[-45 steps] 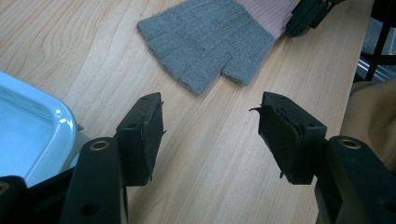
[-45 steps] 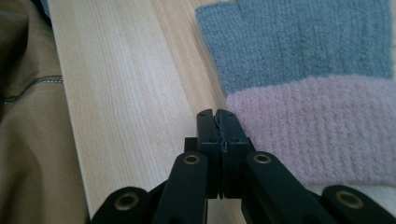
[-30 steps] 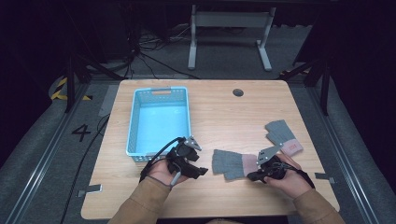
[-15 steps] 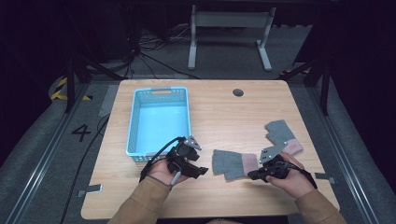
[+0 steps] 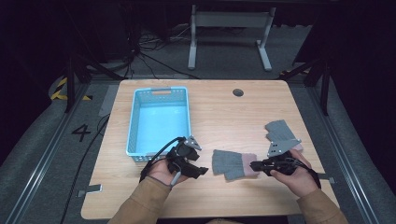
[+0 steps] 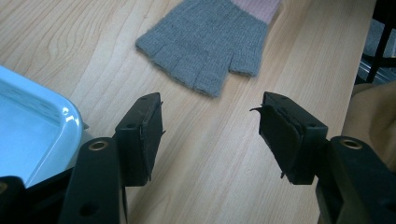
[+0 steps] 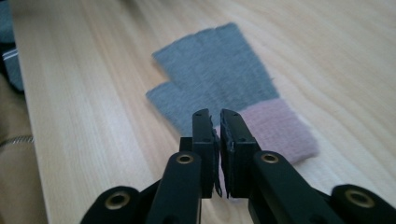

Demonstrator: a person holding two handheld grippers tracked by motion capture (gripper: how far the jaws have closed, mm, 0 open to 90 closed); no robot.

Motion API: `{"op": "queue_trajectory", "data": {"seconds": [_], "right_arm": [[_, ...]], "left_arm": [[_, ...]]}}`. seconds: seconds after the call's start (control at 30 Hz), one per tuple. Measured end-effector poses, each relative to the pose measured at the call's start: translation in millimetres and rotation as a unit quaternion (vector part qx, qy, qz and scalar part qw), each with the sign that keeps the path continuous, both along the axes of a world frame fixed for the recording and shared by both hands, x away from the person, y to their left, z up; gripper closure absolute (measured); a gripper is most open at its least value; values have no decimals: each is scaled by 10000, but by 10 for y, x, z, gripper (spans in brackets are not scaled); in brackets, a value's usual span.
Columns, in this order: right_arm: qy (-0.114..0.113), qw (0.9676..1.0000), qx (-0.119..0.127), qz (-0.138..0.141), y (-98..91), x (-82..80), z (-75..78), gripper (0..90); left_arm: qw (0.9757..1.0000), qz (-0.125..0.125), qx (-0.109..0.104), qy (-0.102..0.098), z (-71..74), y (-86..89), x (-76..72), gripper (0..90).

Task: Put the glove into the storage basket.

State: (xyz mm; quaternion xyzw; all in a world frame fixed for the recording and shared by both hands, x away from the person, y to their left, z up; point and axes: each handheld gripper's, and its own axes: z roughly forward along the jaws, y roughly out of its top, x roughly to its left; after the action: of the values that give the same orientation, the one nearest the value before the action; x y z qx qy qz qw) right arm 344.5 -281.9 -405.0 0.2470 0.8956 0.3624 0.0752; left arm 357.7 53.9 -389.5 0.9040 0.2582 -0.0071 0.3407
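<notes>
Near edge: left gripper (image 5: 201, 171) – jaws wide, empty. Right gripper (image 7: 219, 122) – jaws just parting, a slit, nothing between, above grey knitted fingerless glove with pink cuff (image 5: 232, 164). Beyond, light-blue plastic basket (image 5: 132, 126). Step judged: glove released; next, regrasp.

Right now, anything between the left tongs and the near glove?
Nothing visible. The left tongs stand open over bare table, with the grey glove lying flat just ahead of them. The blue basket sits off to their side, out of the line.
</notes>
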Motion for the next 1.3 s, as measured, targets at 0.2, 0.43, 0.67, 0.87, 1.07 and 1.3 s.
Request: {"op": "queue_trajectory", "data": {"seconds": [0.2,0.43,0.67,0.87,1.07,1.3], "right_arm": [[-172,9990,205,-371,-98,46,97,834],[-270,9954,357,-848,-283,151,210,822],[-270,9904,474,-1269,-443,292,216,785],[-315,9820,534,-1787,-621,471,191,723],[-421,9763,339,-2096,-726,590,127,690],[-420,9636,125,-2637,-865,772,-1,625]], "left_arm": [[10000,55,-10,-6,-1,37,-5,401],[9998,180,28,1,-18,116,-47,394],[9994,345,17,2,-26,224,-96,393],[9987,515,47,12,-40,340,-143,392],[9981,618,48,-21,-45,390,-176,392],[9967,803,48,-58,-64,486,-238,393]]}}
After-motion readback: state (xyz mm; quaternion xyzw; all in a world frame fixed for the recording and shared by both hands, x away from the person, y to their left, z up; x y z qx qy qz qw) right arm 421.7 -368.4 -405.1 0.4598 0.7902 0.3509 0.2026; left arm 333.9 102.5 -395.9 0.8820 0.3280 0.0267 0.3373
